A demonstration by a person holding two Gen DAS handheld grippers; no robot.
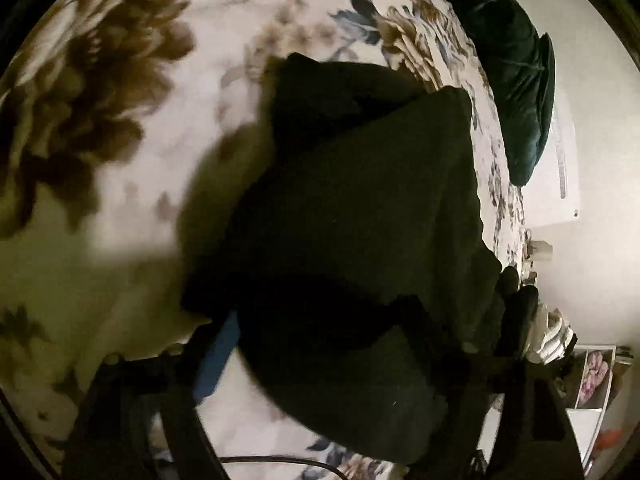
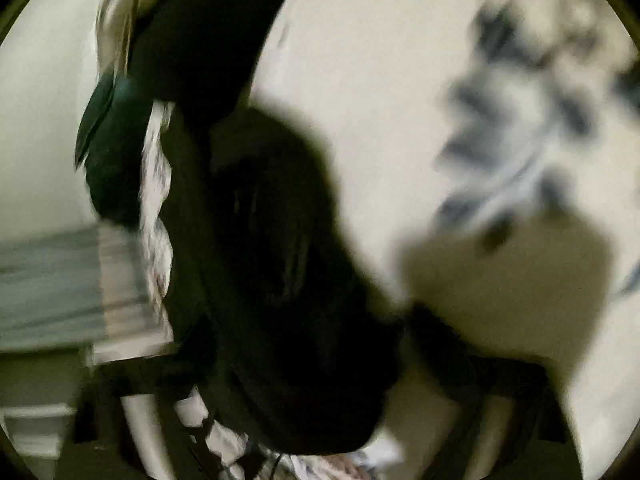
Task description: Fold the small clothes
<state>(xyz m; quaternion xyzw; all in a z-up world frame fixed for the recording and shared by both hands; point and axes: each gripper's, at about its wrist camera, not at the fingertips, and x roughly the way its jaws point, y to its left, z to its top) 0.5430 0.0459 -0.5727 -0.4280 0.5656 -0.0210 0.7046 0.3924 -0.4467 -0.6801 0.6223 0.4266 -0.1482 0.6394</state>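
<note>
A black garment (image 1: pixel 352 216) hangs in front of my left gripper (image 1: pixel 320 344), lifted over a white bedspread with brown and blue flowers (image 1: pixel 120 120). Its lower edge drapes over the left fingers; one blue finger pad (image 1: pixel 218 356) shows beside the cloth. The left jaws look closed on the cloth, but the fabric hides them. In the blurred right wrist view the same black garment (image 2: pixel 280 280) hangs from my right gripper (image 2: pixel 320 360), whose fingertips are buried in the dark fabric.
A dark green velvet pillow (image 1: pixel 516 80) lies at the bed's far edge, by a pale wall (image 1: pixel 592 160). A white shelf with clutter (image 1: pixel 592 368) stands at lower right. The pillow (image 2: pixel 108 152) also shows in the right wrist view.
</note>
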